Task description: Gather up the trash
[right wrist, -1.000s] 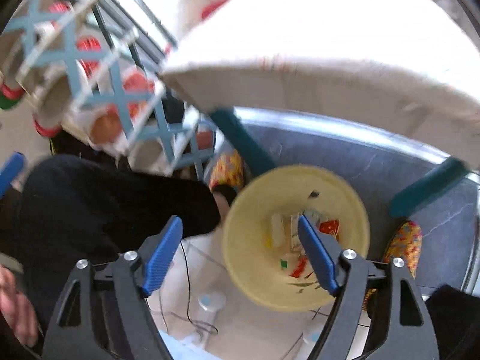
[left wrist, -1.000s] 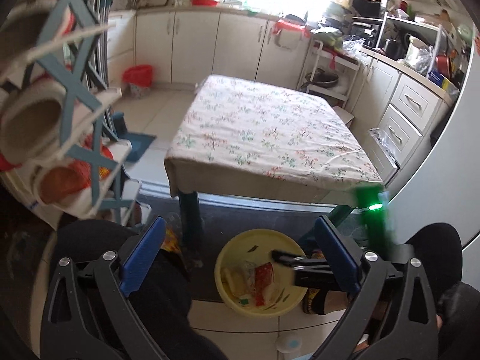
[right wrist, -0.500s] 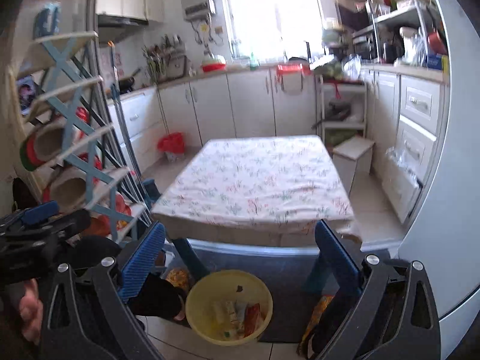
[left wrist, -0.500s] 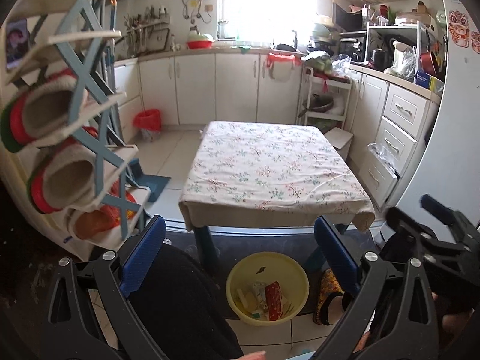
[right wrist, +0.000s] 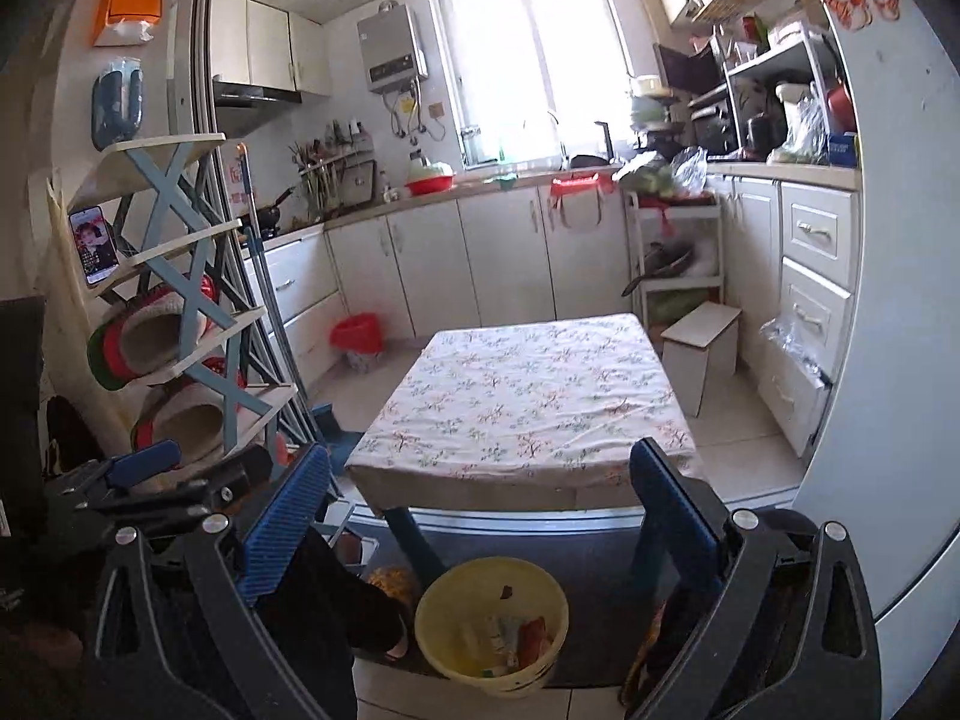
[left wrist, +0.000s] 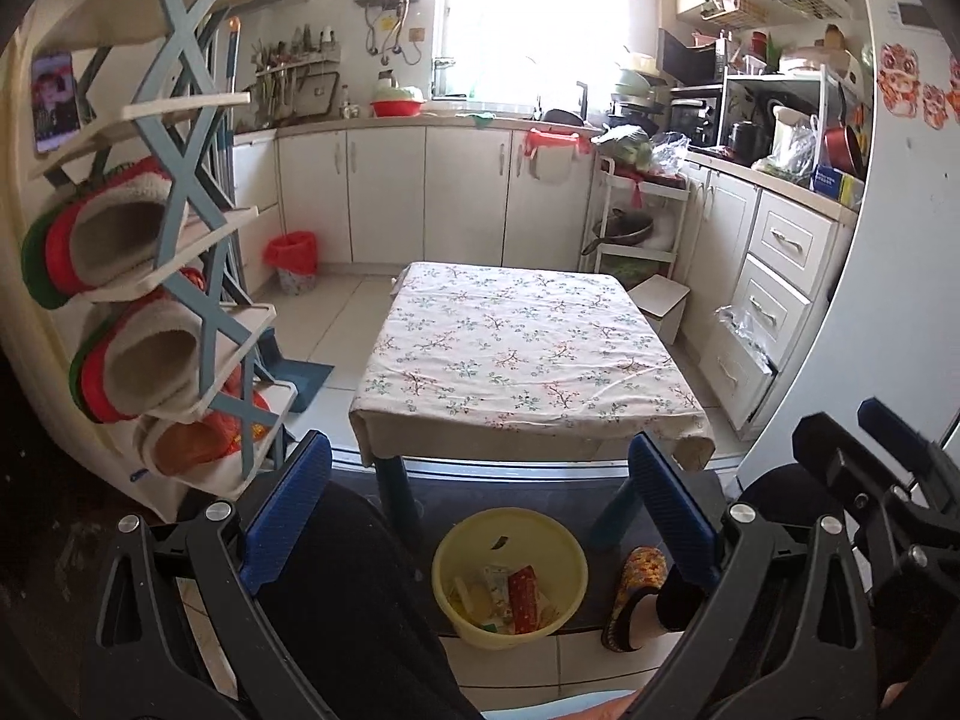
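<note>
A yellow bin stands on the floor in front of the low table; it also shows in the right wrist view. Wrappers lie inside it, also seen in the right wrist view. My left gripper is open and empty, held high above the bin. My right gripper is open and empty, also above the bin. The right gripper shows at the right edge of the left wrist view. The table bears only its flowered cloth.
A shoe rack with slippers stands at the left. A red waste basket sits by the cabinets. A small white stool stands right of the table. My legs and patterned slippers flank the bin.
Both grippers rose and tilted up from the bin, so the whole kitchen shows now. The right gripper moved away from the bin's mouth.
</note>
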